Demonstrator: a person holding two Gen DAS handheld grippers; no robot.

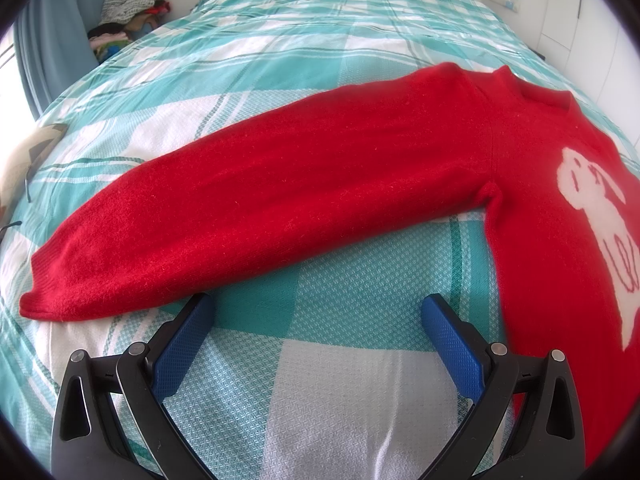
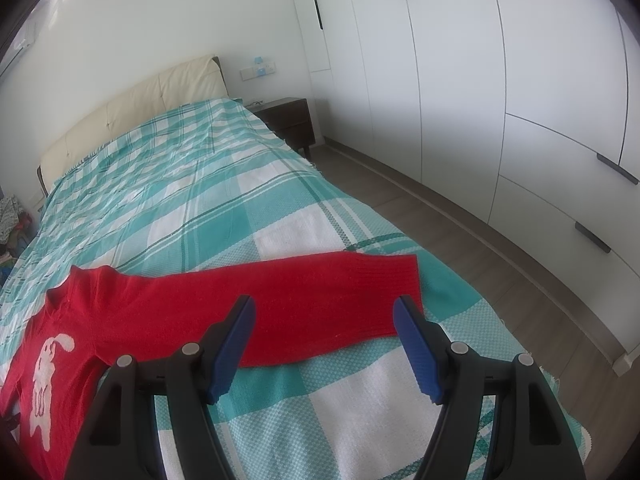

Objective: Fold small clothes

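A small red sweater (image 1: 320, 184) with a white rabbit design (image 1: 592, 216) lies flat, face up, on the bed, sleeves spread out to both sides. My left gripper (image 1: 318, 306) is open and empty, just in front of the left sleeve, whose cuff (image 1: 44, 280) lies to its left. In the right wrist view the sweater (image 2: 168, 304) stretches its other sleeve to the right, ending in a ribbed cuff (image 2: 396, 280). My right gripper (image 2: 324, 310) is open and empty, hovering over the near edge of that sleeve.
The bed has a teal and white checked cover (image 1: 320, 40). A pile of clothes (image 1: 128, 4) sits beyond its far left corner. A cream headboard (image 2: 132, 108), a dark nightstand (image 2: 292, 120) and white wardrobes (image 2: 480, 100) stand to the right, with wooden floor (image 2: 500, 272) alongside.
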